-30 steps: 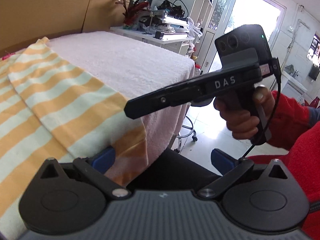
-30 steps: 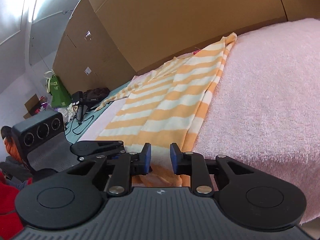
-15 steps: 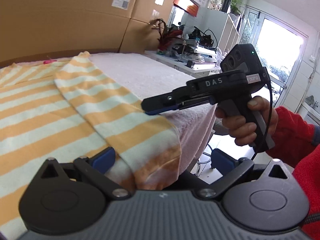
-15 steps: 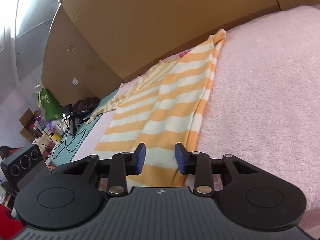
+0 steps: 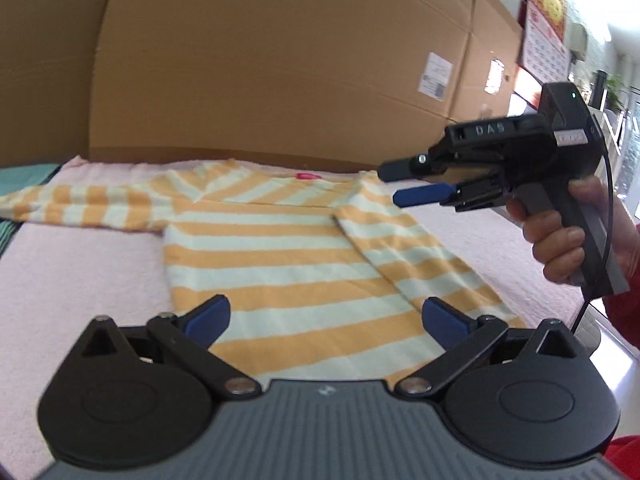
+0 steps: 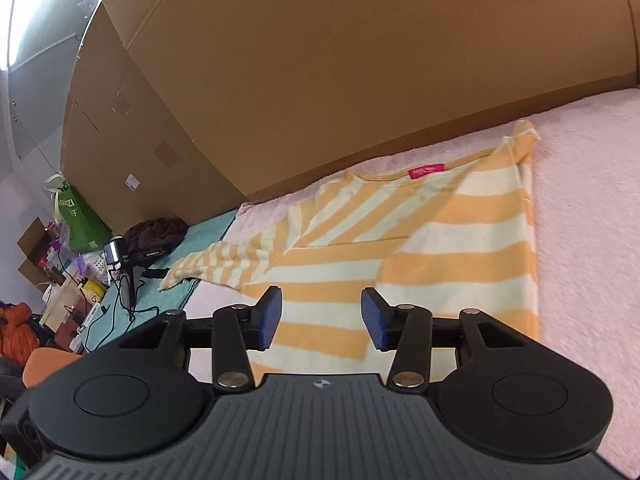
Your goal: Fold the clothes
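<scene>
The left hand-held gripper hangs wide open and empty over the striped shirt's hem. The right hand-held gripper, nearly pinched a second ago, now gapes wider, holding nothing. The shirt lies flat on the pink tabletop, right sleeve folded across toward 5 o'clock.
</scene>
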`<state>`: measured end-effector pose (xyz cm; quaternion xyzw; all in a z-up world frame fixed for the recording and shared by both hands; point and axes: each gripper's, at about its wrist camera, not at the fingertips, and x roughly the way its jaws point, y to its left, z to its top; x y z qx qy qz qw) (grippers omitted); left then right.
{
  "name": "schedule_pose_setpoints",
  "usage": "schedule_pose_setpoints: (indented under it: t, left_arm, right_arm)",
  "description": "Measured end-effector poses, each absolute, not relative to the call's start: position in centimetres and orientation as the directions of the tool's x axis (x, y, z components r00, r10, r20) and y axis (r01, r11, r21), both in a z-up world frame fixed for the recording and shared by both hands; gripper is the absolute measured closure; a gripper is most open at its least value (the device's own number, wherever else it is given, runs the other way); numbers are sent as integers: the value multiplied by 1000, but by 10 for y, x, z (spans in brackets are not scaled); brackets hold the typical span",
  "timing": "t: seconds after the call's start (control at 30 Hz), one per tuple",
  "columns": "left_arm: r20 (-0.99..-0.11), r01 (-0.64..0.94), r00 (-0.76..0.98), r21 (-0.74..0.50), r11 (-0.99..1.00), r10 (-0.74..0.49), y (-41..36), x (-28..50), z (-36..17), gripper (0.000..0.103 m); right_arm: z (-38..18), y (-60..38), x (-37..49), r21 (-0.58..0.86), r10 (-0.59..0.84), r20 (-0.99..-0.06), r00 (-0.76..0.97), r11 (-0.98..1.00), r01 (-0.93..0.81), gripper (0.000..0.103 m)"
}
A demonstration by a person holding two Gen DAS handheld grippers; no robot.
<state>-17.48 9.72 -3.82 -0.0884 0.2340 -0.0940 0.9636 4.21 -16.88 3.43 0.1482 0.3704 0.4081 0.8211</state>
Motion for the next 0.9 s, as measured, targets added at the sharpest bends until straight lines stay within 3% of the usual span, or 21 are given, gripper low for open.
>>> schedule_pose_setpoints:
  t: [0.1, 0.33, 0.63, 0.77, 0.8, 0.87, 0.9]
  left_arm:
    - [-455, 73, 873, -229, 971, -173, 114, -182, -46, 1]
    - [-461, 35, 879, -198, 980, -124, 132, -191, -54, 1]
    - [-456, 91, 882, -74, 993, -115, 117, -178, -57, 1]
    - [-456, 132, 878, -60, 989, -145, 110, -170, -58, 1]
    - [-457, 140, 877, -54, 989, -149, 108, -168, -58, 1]
    - [-461, 149, 875, -37, 988, -149, 104, -166, -58, 1]
    - [-462, 150, 875, -30, 988, -147, 103, -165, -58, 1]
  right_arm:
    - [41, -143, 57, 523, 748, -509, 425, 661, -538, 42]
    - [24, -105, 67, 534, 727, -586, 358, 679, -505, 42]
    - [9, -163, 91, 554, 650, -600, 467, 758, -344, 42]
    - [-7, -189, 118, 597, 672, -539, 509, 730, -332, 53]
    - [-13, -194, 128, 615, 665, -542, 514, 731, -297, 69]
    - [-13, -195, 137, 628, 651, -555, 518, 736, -253, 91]
    - [-9, -192, 138, 628, 644, -562, 519, 741, -238, 85]
